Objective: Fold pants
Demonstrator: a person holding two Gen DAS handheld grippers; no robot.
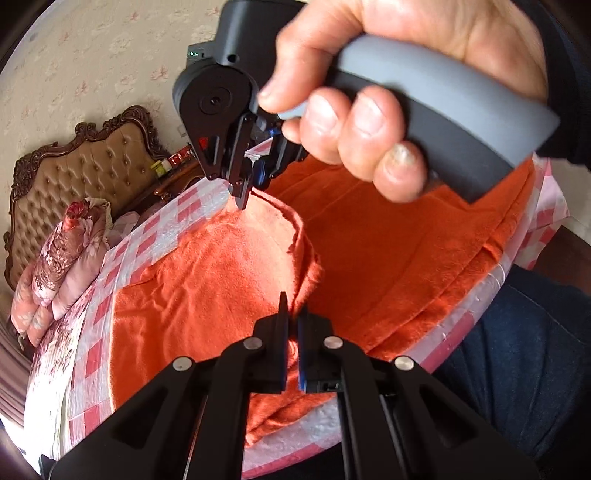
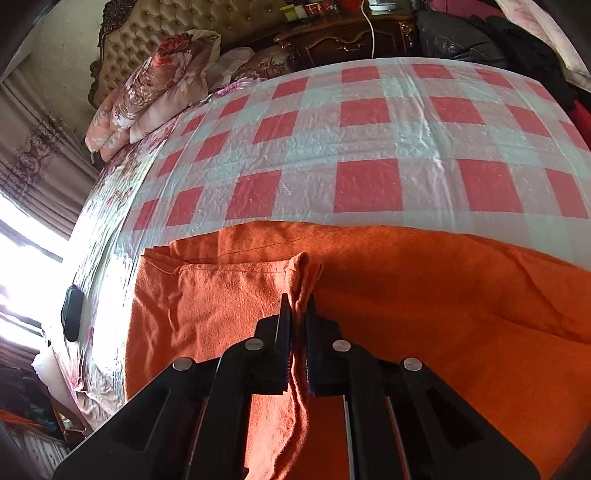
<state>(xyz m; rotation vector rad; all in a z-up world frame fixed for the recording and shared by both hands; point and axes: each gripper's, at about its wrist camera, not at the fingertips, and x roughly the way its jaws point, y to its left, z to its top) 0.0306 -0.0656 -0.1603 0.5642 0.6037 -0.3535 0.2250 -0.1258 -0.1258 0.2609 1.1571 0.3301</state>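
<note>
The orange fleece pants (image 1: 221, 266) lie on a bed covered with a red and white checked sheet (image 1: 162, 229). My left gripper (image 1: 293, 314) is shut on a raised fold of the pants at their near edge. My right gripper (image 1: 242, 199), held in a hand, shows farther off in the left wrist view, shut on the far edge of the same lifted layer. In the right wrist view the pants (image 2: 424, 295) spread below, and the right gripper (image 2: 298, 302) pinches a bunched ridge of the fabric between its fingers.
A tufted headboard (image 1: 85, 173) and folded floral quilts (image 1: 62, 258) stand at the left end of the bed. A dark wooden nightstand (image 2: 343, 33) with small jars is beyond the bed. A dark object (image 2: 72, 314) lies at the sheet's left edge. My leg in jeans (image 1: 517, 350) is at the right.
</note>
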